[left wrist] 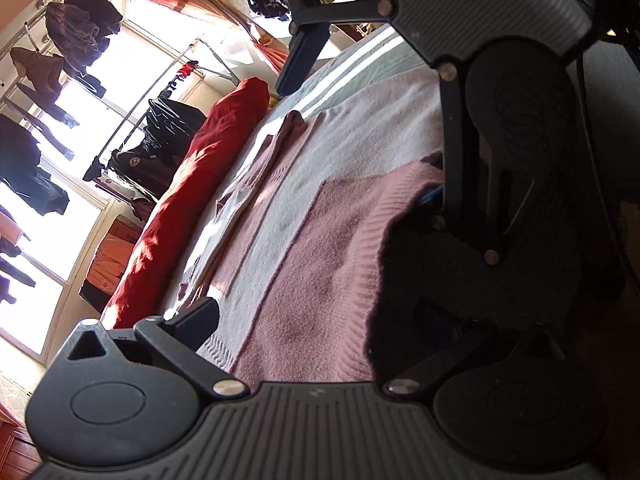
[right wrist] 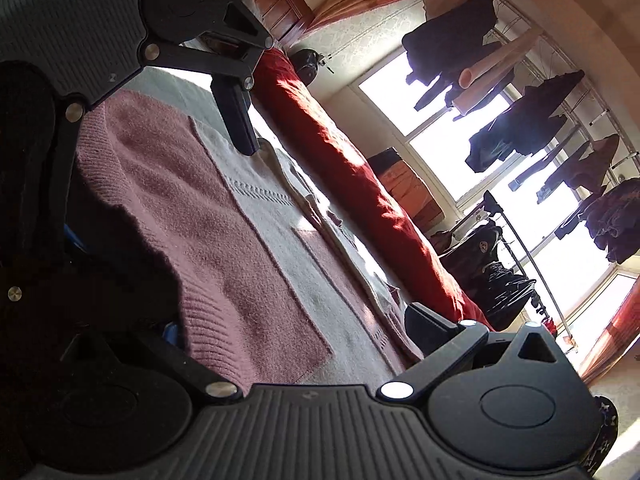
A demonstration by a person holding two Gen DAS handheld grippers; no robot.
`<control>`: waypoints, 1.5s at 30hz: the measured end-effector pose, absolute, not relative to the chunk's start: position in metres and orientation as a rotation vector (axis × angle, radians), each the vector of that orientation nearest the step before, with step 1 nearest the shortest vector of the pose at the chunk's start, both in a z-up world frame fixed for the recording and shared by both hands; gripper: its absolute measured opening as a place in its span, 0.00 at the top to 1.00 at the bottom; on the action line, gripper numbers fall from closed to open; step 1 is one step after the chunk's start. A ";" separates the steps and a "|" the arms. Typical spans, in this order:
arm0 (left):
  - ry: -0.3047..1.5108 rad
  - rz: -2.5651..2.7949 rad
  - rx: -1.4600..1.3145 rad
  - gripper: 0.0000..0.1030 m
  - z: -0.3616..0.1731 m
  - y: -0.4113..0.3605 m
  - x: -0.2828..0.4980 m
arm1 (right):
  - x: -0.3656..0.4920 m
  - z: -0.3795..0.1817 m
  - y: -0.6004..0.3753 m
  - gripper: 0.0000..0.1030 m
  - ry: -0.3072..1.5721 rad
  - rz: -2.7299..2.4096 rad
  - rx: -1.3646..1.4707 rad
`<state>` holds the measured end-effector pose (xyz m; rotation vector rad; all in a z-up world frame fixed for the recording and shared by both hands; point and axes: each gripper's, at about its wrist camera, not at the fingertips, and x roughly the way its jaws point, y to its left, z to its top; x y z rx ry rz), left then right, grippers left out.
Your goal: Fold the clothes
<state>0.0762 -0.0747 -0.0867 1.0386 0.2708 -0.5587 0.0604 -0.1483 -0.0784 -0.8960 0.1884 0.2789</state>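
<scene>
Two grippers low | pink-grey sweater flat on bed | grip apparently shadowed

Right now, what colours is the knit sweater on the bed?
Pink and grey blocks on the knit sweater; right wrist view.

I can't see where my left tongs meet the pink sweater; its near hem sits in black shadow. Same under my right tongs. Beyond both, window glare swallows the hanging clothes.

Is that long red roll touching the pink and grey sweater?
Cannot tell. In both wrist views the red roll lies beside the sweater, but pale bedding hides the boundary.
</scene>
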 end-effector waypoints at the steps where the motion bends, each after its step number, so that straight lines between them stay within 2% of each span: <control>1: 0.268 -0.543 1.036 0.00 -0.087 -0.075 0.078 | 0.060 -0.075 -0.149 0.00 0.184 0.274 -0.891; 9: 0.240 -0.363 1.107 0.00 -0.094 -0.067 0.088 | 0.057 -0.074 -0.151 0.00 0.187 0.258 -0.870; 14: 0.239 -0.317 0.996 0.00 -0.075 -0.058 0.091 | 0.058 -0.092 -0.148 0.00 0.212 0.220 -0.880; 27: 0.226 -0.314 0.972 0.00 -0.067 -0.053 0.093 | 0.061 -0.123 -0.187 0.00 0.322 -0.044 -0.960; 34: 0.242 -0.310 0.985 0.00 -0.071 -0.046 0.091 | 0.058 -0.135 -0.198 0.00 0.349 -0.079 -1.052; 42: 0.281 -0.287 1.066 0.00 -0.090 -0.032 0.084 | 0.059 -0.133 -0.202 0.00 0.292 -0.055 -1.158; 45: 0.257 -0.281 1.116 0.00 -0.097 -0.029 0.079 | 0.059 -0.129 -0.203 0.04 0.290 -0.028 -1.151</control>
